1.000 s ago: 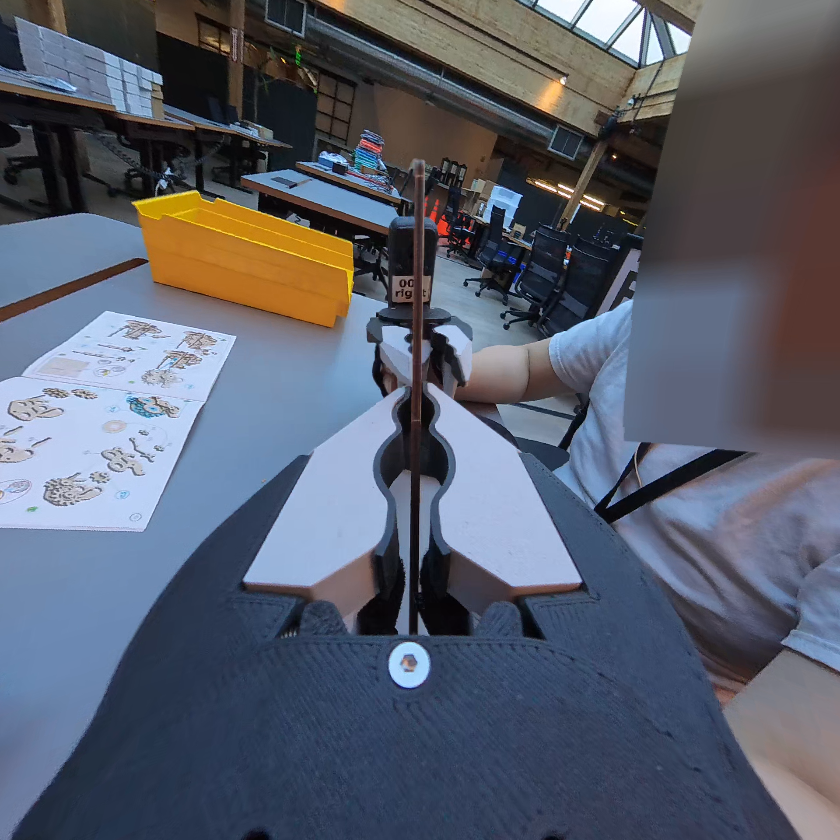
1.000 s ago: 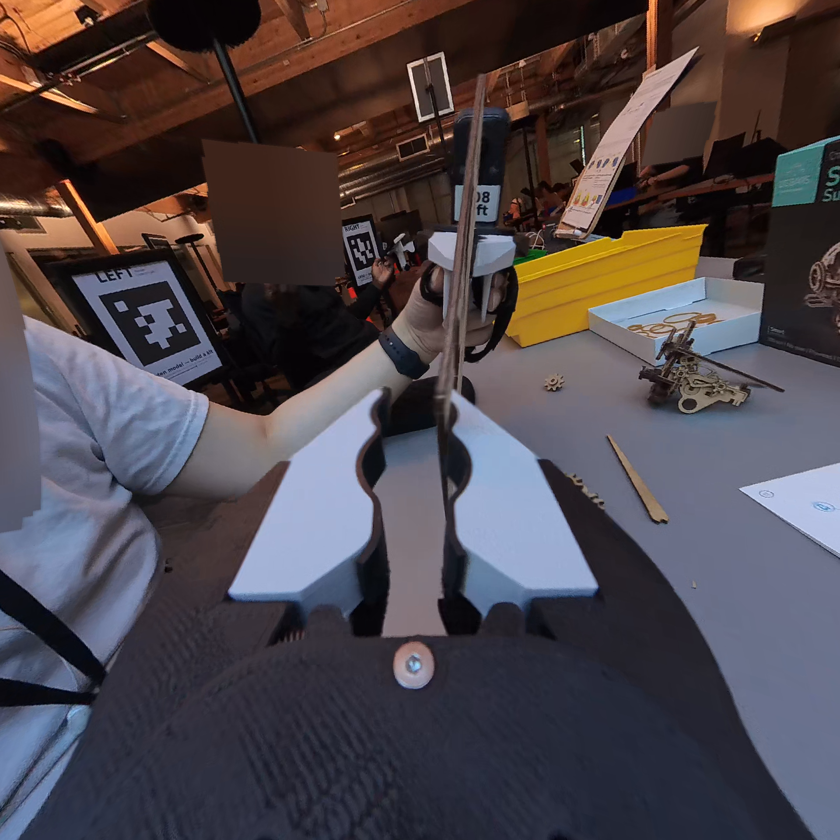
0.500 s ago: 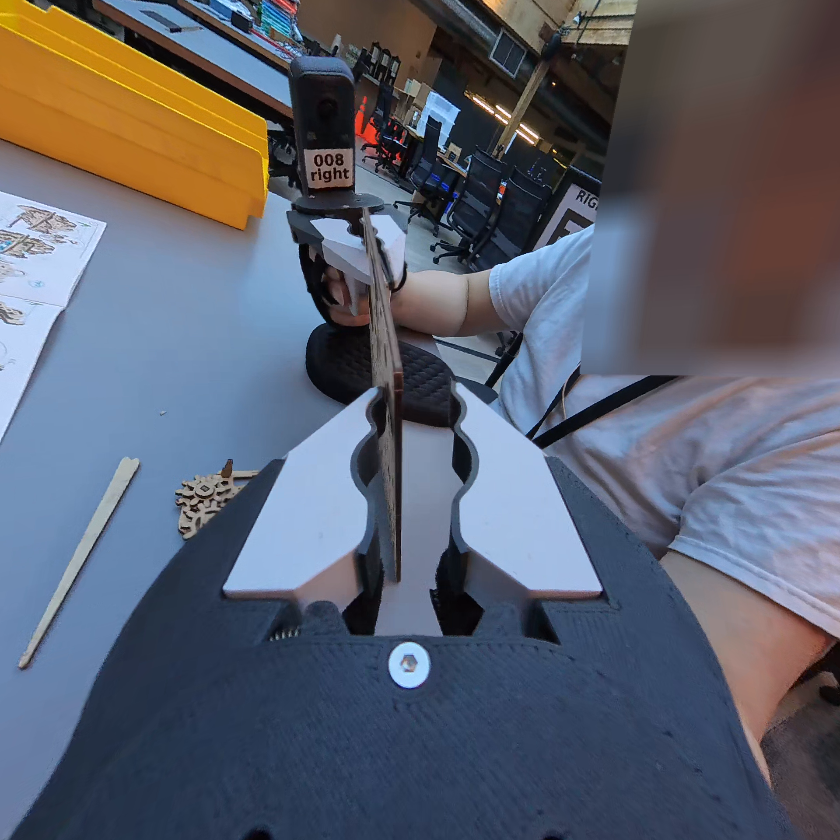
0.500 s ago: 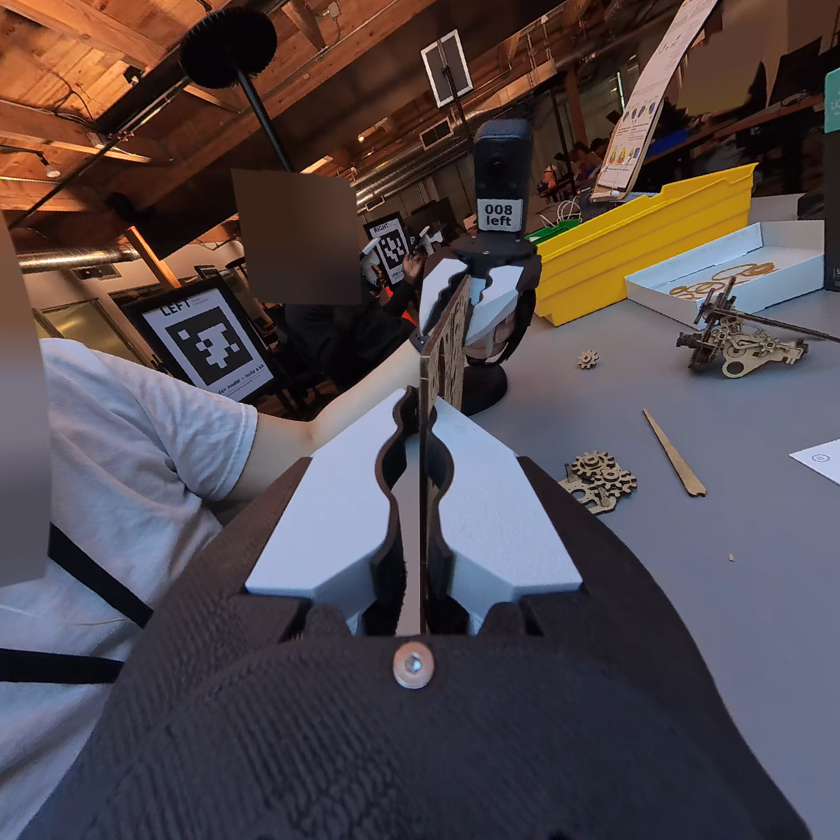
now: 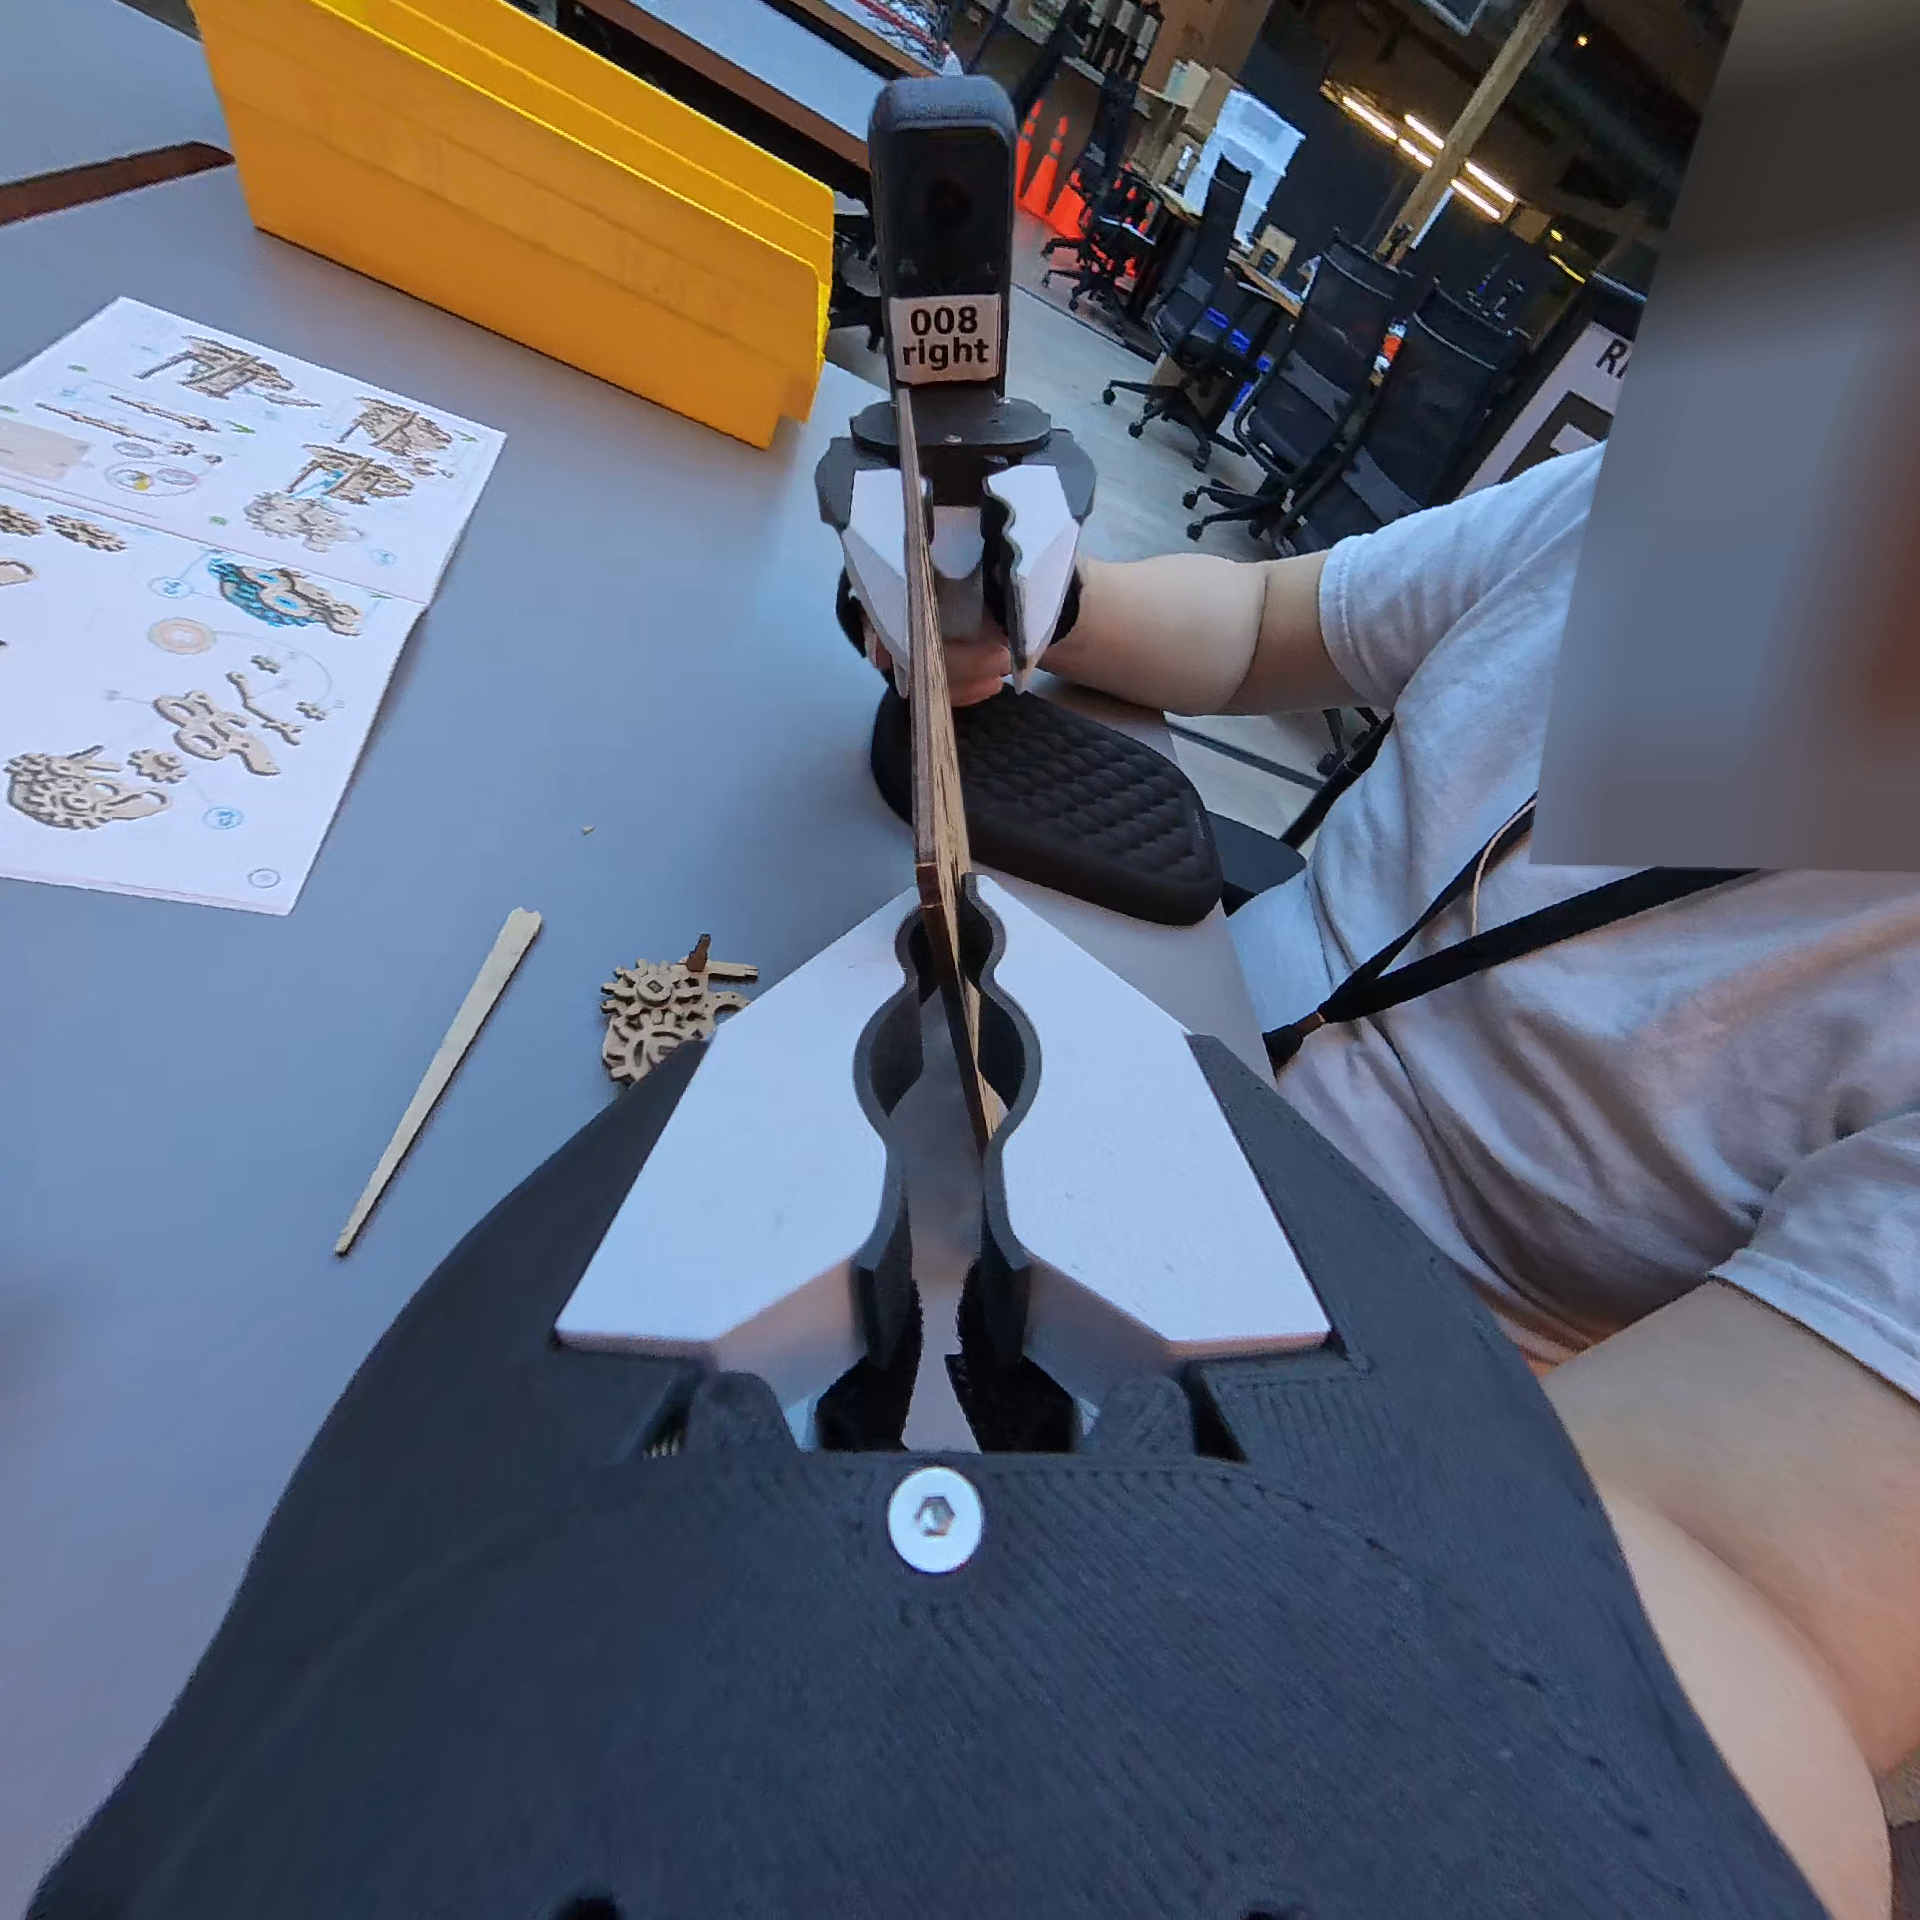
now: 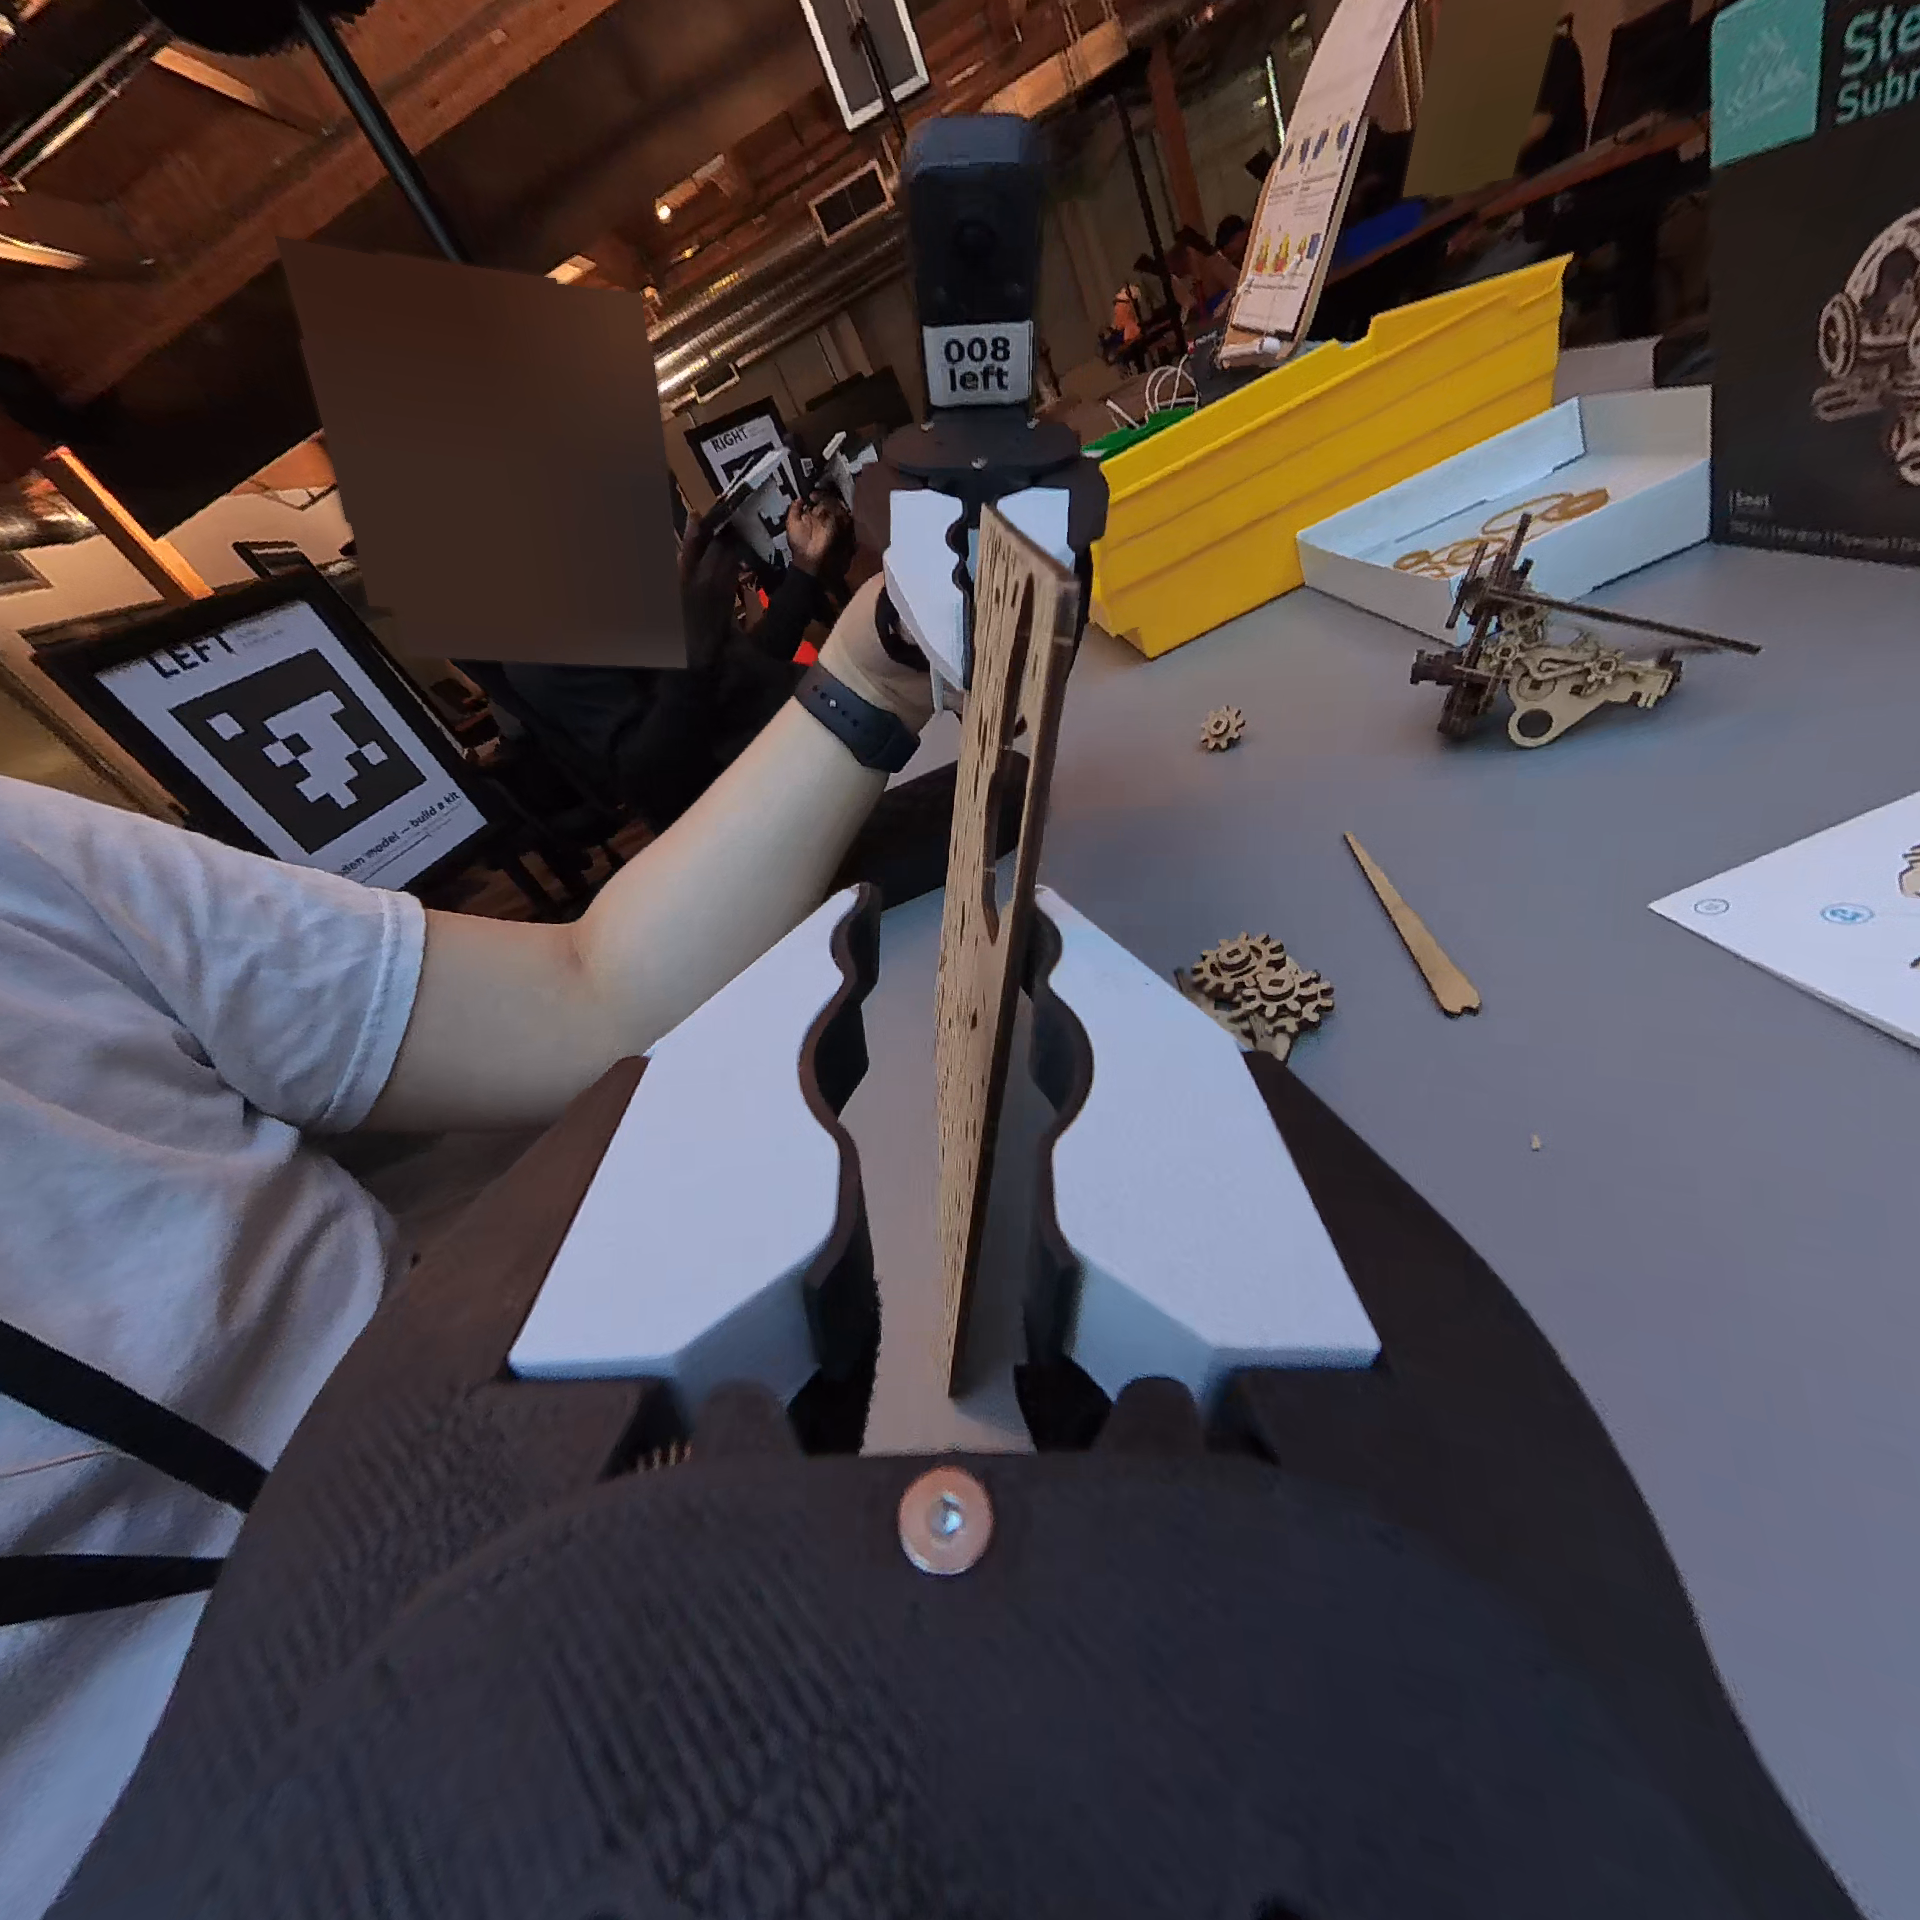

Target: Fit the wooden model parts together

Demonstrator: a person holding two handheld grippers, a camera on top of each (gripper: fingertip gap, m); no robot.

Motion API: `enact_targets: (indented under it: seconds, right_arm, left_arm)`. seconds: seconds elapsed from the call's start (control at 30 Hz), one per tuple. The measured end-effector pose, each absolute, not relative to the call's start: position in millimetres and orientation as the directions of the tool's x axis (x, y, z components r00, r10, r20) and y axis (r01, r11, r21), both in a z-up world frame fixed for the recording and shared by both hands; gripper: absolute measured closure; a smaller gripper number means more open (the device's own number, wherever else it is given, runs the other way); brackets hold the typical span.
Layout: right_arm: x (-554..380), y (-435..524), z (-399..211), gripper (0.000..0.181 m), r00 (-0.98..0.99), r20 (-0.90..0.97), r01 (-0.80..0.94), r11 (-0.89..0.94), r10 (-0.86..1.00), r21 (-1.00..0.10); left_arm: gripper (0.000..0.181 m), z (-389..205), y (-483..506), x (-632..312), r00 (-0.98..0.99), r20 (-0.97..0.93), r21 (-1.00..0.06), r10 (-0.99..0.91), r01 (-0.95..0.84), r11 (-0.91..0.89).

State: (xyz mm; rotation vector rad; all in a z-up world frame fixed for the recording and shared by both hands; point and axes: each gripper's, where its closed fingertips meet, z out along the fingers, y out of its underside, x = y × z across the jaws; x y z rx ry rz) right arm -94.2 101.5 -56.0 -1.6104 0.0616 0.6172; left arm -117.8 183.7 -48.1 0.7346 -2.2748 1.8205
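A thin laser-cut wooden sheet (image 5: 928, 727) stands on edge and spans between my two grippers, which face each other above the grey table (image 5: 644, 665). My left gripper (image 5: 943, 906) is nearly closed, and its fingers pinch one end of the sheet slightly askew. My right gripper (image 6: 951, 899) is open, and the sheet's (image 6: 997, 935) other end leans on its right-hand finger. The right gripper's (image 5: 956, 675) jaws also look apart in the left wrist view. A wooden gear cluster (image 6: 1262, 987) lies on the table below the sheet.
A wooden stick (image 6: 1413, 925), a small gear (image 6: 1221, 727) and a partly built wooden model (image 6: 1538, 665) lie on the table. An instruction sheet (image 5: 208, 582), a yellow bin (image 5: 520, 197), a white tray (image 6: 1507, 499) and a dark box (image 6: 1818, 312) lie farther out. The person's torso is close by. Spacing between my two grippers at the tips: around 10 centimeters. My left tips are roughly 20 centimeters from the partly built wooden model (image 6: 1538, 665).
Both grippers and the sheet came down closer to the table. The left gripper opened, then narrowed on the sheet again. The right gripper opened wider, and the sheet now leans in it.
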Motion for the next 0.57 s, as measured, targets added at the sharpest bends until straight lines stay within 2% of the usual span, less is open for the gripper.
enact_targets:
  seconds: [0.1, 0.17, 0.33, 0.47, 0.57]
  right_arm:
    - [-97.4, 105.6, -69.7, 0.158, 0.846, -0.444, -0.389, -0.228, 0.296, -0.893]
    - [-99.5, 105.2, -71.3, 0.179, 0.853, -0.431, -0.37, -0.242, 0.293, -0.897]
    - [-105.3, 102.8, -70.7, 0.18, 0.865, -0.4, -0.327, -0.265, 0.303, -0.907]
    - [-101.5, 101.9, -70.7, 0.18, 0.871, -0.398, -0.327, -0.265, 0.288, -0.907]
    - [-100.0, 100.7, -70.5, 0.18, 0.87, -0.399, -0.326, -0.268, 0.29, -0.906]
  left_arm:
    - [0.181, -48.2, 190.3, -119.1, -0.866, 0.4, -0.879, -0.3, -0.455, 0.142]
    - [0.18, -47.8, 192.0, -121.5, -0.868, 0.4, -0.88, -0.295, -0.454, 0.141]
    - [0.18, -44.2, 189.3, -129.9, -0.881, 0.407, -0.887, -0.24, -0.445, 0.128]
    - [0.168, -39.0, 189.9, -126.8, -0.871, 0.44, -0.882, -0.219, -0.465, 0.076]
    - [0.173, -38.0, 189.6, -124.0, -0.864, 0.454, -0.878, -0.218, -0.475, 0.059]
